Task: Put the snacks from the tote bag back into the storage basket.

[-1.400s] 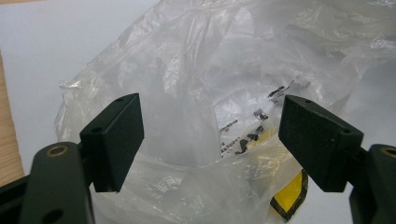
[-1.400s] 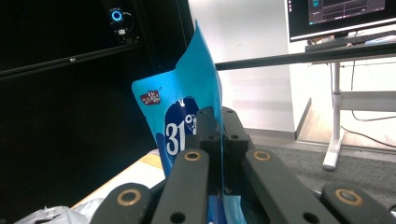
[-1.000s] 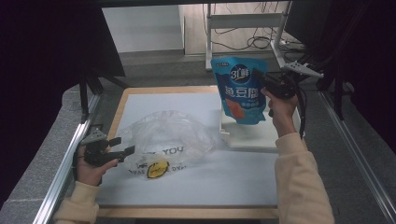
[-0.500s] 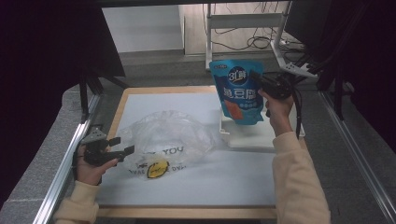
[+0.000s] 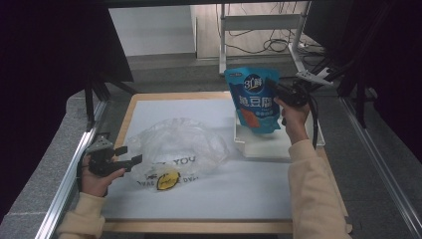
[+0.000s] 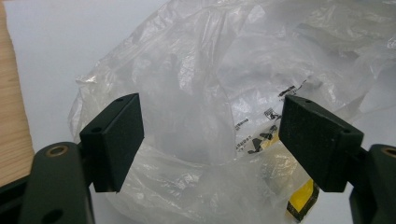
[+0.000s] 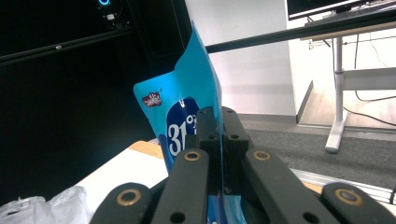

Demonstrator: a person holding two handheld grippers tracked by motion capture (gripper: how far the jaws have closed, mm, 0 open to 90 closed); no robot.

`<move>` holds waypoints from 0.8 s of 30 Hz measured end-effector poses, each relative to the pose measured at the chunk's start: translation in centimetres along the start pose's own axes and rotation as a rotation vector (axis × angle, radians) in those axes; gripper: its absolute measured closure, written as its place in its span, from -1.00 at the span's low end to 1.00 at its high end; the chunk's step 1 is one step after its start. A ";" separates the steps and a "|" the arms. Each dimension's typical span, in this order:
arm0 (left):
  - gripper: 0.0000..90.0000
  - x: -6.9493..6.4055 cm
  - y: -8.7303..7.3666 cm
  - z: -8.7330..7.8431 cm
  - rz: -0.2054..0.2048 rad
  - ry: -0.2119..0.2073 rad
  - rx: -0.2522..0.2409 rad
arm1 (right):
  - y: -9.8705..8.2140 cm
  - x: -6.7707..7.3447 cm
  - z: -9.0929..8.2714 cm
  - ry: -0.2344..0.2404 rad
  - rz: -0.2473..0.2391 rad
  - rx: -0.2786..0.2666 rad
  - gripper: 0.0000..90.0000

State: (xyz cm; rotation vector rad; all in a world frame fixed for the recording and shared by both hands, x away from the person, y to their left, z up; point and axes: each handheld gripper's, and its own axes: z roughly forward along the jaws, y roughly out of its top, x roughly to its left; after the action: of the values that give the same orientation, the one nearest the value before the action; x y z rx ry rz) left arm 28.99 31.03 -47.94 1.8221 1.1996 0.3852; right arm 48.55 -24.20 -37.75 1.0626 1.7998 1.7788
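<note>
right gripper [image 5: 276, 88] is clamped on the top edge of the blue pouch [image 5: 255, 102] held above the white tray [image 5: 268, 144], left gripper [image 5: 130, 155] gaping at the plastic bag [image 5: 179, 149] on the desk: advise opening the bag mouth before lowering the pouch.

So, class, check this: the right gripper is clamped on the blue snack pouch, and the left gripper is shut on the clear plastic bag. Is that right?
Not quite. The left gripper is open: the left gripper view shows its jaws standing wide apart in front of the clear plastic bag, not pinching it. The rest holds: the right gripper is clamped on the blue snack pouch.
</note>
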 end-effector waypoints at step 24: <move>-0.50 -0.3 0.3 -0.4 0.009 0.001 -0.012 | 0.1 -3.1 -2.6 -0.083 -0.066 0.079 0.90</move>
State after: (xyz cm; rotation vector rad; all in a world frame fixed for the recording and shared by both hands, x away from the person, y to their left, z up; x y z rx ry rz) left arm 28.73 30.92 -47.47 1.8185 1.1873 0.3973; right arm 48.61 -28.28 -38.11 1.0779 1.8467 1.6141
